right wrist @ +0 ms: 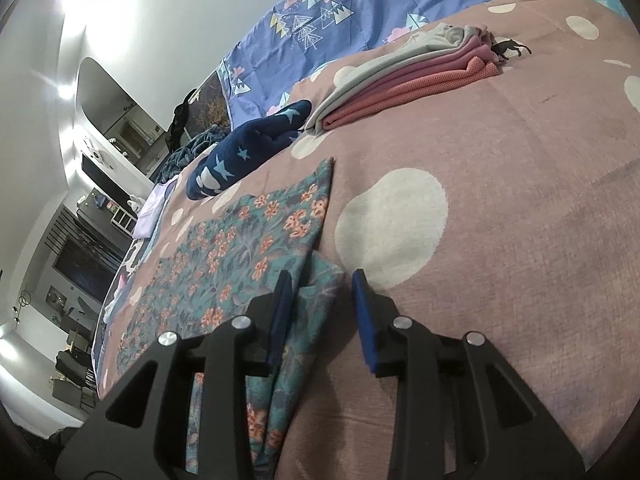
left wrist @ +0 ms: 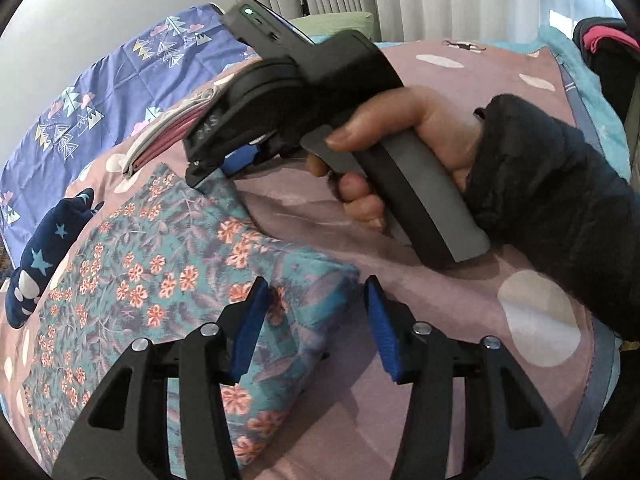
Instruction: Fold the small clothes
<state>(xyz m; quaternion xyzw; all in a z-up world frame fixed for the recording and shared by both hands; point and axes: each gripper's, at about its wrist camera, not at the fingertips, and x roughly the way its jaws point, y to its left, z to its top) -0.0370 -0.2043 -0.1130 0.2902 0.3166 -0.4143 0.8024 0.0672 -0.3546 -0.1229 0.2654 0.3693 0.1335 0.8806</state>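
A teal floral cloth [left wrist: 152, 280] lies flat on the mauve dotted bedspread [left wrist: 460, 288], with its right edge folded over. My left gripper [left wrist: 316, 324] is open over the near folded edge; that edge lies between the blue pads, and the right pad stands off it. A hand in a dark sleeve [left wrist: 552, 196] holds my right gripper [left wrist: 208, 172] at the cloth's far corner. In the right wrist view the right gripper [right wrist: 320, 308] is open, with a raised fold of the floral cloth [right wrist: 240, 248] loose between its pads.
A folded stack of grey, pink and coral clothes [right wrist: 408, 76] sits farther up the bed, also seen as the stack [left wrist: 160, 140]. A navy star-print garment [right wrist: 248, 148] lies left of it. A blue triangle-print quilt [right wrist: 360, 20] lines the wall side. Bedspread [right wrist: 520, 220] spreads right.
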